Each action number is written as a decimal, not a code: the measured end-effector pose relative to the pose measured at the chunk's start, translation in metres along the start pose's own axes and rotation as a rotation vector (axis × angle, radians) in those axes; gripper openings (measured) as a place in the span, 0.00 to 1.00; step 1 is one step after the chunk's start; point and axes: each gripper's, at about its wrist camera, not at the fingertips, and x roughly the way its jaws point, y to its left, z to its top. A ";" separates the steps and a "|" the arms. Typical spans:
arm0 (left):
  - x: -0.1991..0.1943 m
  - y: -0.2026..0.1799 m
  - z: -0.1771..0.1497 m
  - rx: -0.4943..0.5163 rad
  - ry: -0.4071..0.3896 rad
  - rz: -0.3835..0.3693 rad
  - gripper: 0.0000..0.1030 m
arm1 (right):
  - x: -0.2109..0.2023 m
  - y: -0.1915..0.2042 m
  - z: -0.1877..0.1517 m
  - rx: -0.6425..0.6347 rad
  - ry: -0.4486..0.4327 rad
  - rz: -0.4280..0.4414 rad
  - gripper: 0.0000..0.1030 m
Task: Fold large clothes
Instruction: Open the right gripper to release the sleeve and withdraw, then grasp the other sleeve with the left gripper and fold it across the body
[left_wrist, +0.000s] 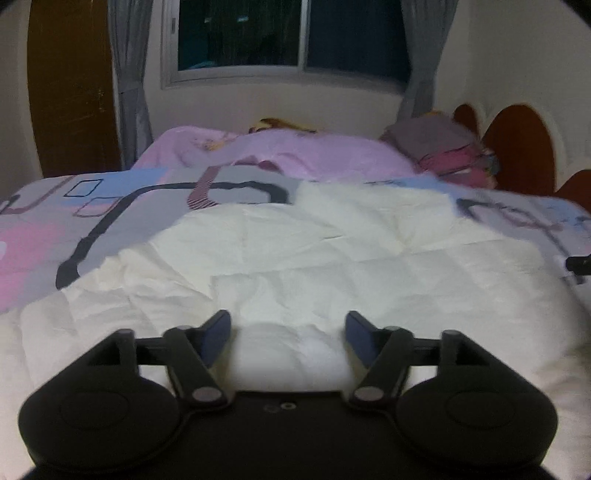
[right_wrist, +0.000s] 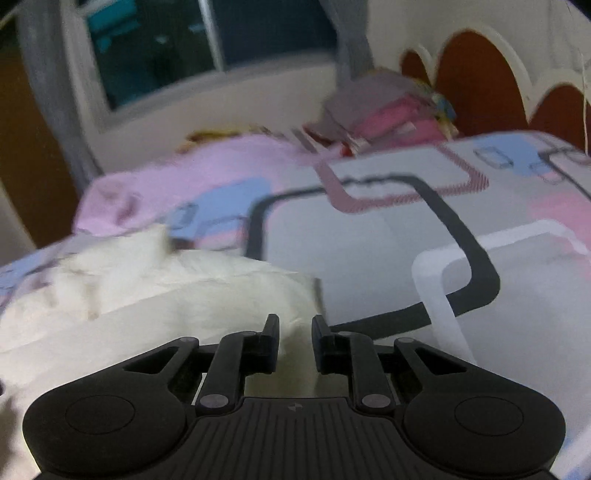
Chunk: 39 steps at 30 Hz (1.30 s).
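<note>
The left gripper (left_wrist: 287, 325) tilts down over the white garment (left_wrist: 295, 251), its 2 jaws wide apart, holding nothing. The right gripper (right_wrist: 294, 325) tilts down too, jaws narrowed on the garment's edge fold (right_wrist: 295, 354).

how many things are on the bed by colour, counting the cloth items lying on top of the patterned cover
White: 1, the white garment spread across the near part of the patterned cover.
Pink or lilac: 1, the lilac blanket farther back.
Grey and pink: 1, the folded pile by the headboard.
Yellowish: 1, a small item behind the blanket, too blurred to identify.
Total: 4
</note>
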 end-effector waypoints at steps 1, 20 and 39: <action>-0.005 -0.004 -0.004 0.005 -0.003 -0.011 0.67 | -0.009 0.005 -0.007 -0.013 0.004 0.011 0.18; -0.060 0.053 -0.063 -0.192 0.007 0.136 0.74 | -0.078 0.016 -0.058 0.019 -0.010 -0.064 0.72; -0.155 0.299 -0.160 -1.049 -0.196 0.325 0.45 | -0.074 0.034 -0.068 0.097 0.049 -0.151 0.44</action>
